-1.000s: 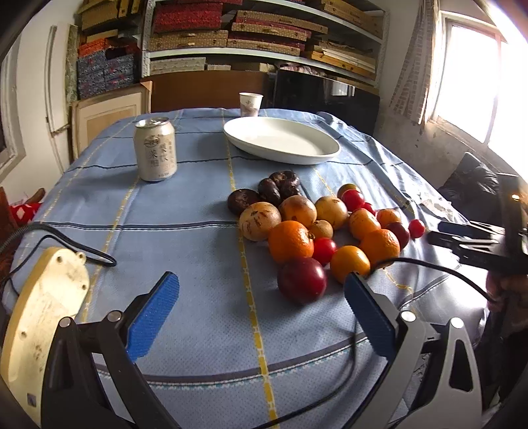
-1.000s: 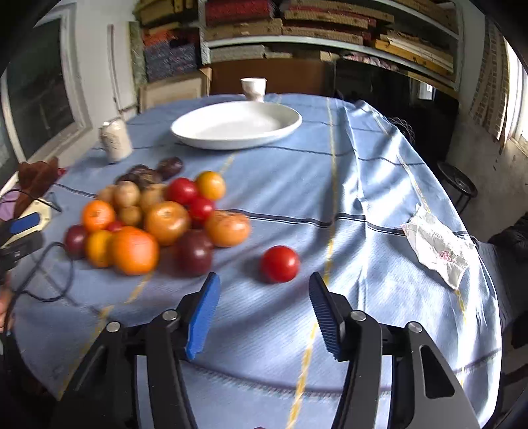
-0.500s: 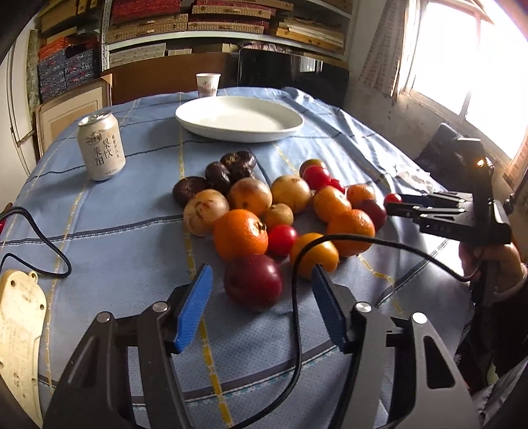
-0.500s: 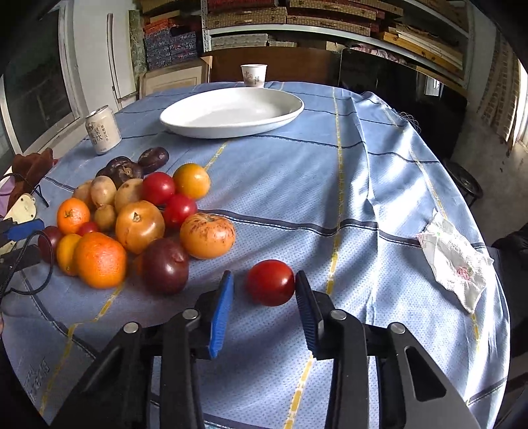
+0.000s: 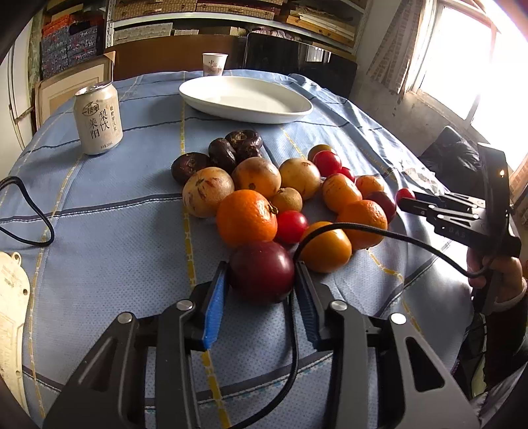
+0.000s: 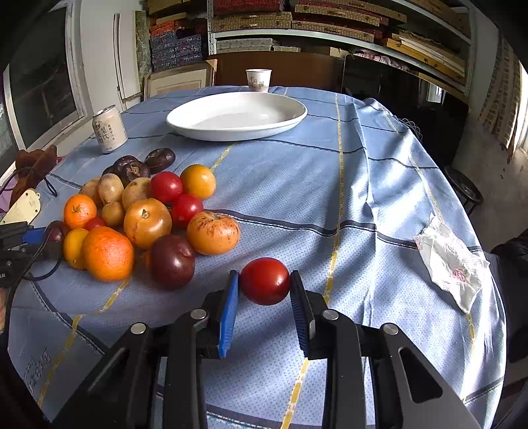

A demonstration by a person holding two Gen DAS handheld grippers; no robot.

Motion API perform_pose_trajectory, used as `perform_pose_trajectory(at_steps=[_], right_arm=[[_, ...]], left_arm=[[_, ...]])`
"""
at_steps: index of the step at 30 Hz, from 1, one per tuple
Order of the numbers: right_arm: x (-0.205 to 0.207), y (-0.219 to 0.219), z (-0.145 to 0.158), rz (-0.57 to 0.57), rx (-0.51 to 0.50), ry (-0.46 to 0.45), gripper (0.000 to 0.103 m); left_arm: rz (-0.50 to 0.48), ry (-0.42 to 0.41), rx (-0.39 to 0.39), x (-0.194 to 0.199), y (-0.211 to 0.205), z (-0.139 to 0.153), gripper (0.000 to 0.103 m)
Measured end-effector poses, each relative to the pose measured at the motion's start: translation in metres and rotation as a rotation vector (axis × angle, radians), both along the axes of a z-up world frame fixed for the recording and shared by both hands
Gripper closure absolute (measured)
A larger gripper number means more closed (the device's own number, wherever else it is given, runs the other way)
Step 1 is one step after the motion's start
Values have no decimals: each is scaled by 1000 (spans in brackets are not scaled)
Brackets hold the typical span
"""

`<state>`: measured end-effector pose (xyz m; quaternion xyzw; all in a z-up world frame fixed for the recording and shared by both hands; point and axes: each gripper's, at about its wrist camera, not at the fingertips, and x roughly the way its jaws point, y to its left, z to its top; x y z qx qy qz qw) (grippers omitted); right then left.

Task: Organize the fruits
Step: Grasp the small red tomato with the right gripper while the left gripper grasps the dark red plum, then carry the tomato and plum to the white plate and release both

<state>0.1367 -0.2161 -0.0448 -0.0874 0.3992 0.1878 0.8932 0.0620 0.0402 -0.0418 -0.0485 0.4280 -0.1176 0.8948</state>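
Bench [image 6: 363,184]: covered with a blue cloth striped in dark blue and yellow.

Left tool [image 5: 260,290]: jaws have just been closing; blue pads now pressed on both sides of the plum [image 5: 261,271], a dark red fruit at the near edge of the pile. The plum sits on the cloth, touching the orange [image 5: 246,217] behind it. A black cable [image 5: 379,236] arcs across in front of the pile.

Right tool [image 6: 264,292]: jaws drawn together on the tomato [image 6: 264,280], pads touching its two sides. The tomato lies on the cloth, apart from the pile, on its right in the right wrist view.

Pile [image 6: 145,214]: oranges, red tomatoes, yellow-brown round fruits, a second dark plum [image 6: 171,260], and dark wrinkled fruits [image 5: 231,148] on the far side. All lie on the cloth, packed close and mostly touching.

Plate [image 6: 237,115]: white, oval, nothing on it, beyond the pile towards the far end of the bench.

Can [image 5: 98,118]: pale, upright, left of the plate, well apart from the fruit.

Paper cup [image 6: 258,79]: upright at the far edge, behind the plate.

Napkin [image 6: 452,260]: crumpled, white, at the right edge of the bench.

Pale flat object [image 5: 13,316]: at the left edge, partly cut off.

Shelves [image 6: 330,19]: behind the bench, stacked with boxes.
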Motion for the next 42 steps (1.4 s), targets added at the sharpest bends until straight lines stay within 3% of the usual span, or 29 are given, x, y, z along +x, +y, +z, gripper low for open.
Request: perform_pose_trajectory(at_steps=[10, 13, 17, 21, 25, 29, 39, 41, 42], right_arm=[[-9, -9, 16, -6, 18, -30, 72], [-2, -8, 30, -3, 73, -38, 72], [24, 5, 53, 26, 195, -84, 72], [74, 22, 61, 49, 323, -63, 72], [127, 45, 57, 47, 322, -58, 72], [173, 63, 41, 47, 318, 18, 72], [207, 85, 24, 86, 291, 49, 70], [205, 84, 26, 92, 281, 41, 66], [203, 83, 28, 94, 275, 37, 63]], left_arm=[[30, -40, -73, -7, 22, 19, 64], [34, -56, -79, 3, 28, 35, 64], [15, -99, -82, 38, 24, 64, 64], [23, -91, -105, 100, 22, 80, 64], [35, -39, -106, 167, 23, 82, 64], [41, 41, -109, 220, 24, 69, 64], [36, 96, -66, 280, 10, 42, 64], [42, 102, -47, 284, 7, 39, 60], [48, 96, -51, 280, 8, 41, 48]])
